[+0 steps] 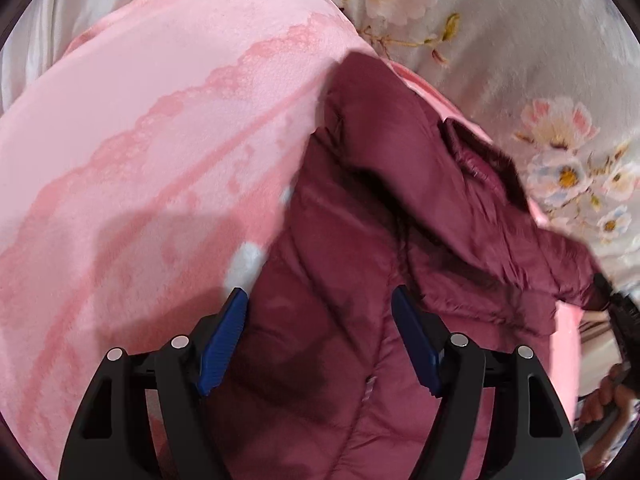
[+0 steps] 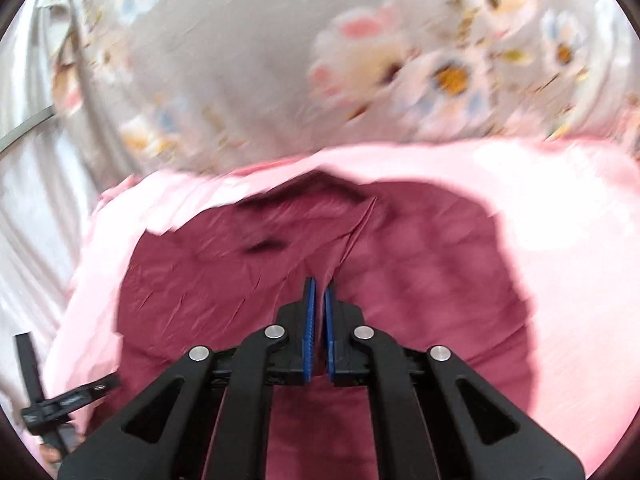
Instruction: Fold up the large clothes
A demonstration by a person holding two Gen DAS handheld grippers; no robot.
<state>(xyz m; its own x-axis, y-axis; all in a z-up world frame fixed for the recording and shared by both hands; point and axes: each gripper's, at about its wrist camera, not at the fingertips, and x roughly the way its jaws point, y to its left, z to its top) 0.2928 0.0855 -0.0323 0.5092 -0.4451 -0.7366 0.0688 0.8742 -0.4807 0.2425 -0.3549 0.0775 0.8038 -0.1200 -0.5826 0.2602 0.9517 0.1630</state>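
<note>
A maroon quilted puffer jacket lies on a pink blanket. In the left wrist view my left gripper is open, its blue pads spread wide over the jacket's body, with nothing between them. A folded sleeve or flap crosses the jacket toward the right. In the right wrist view my right gripper is shut on a pinched ridge of the maroon jacket, and the fabric pulls into creases toward the fingertips. This view is motion-blurred.
A grey floral bedspread lies under the pink blanket and shows beyond it in the right wrist view. The other gripper's black frame shows at lower left. White fabric hangs at the far left.
</note>
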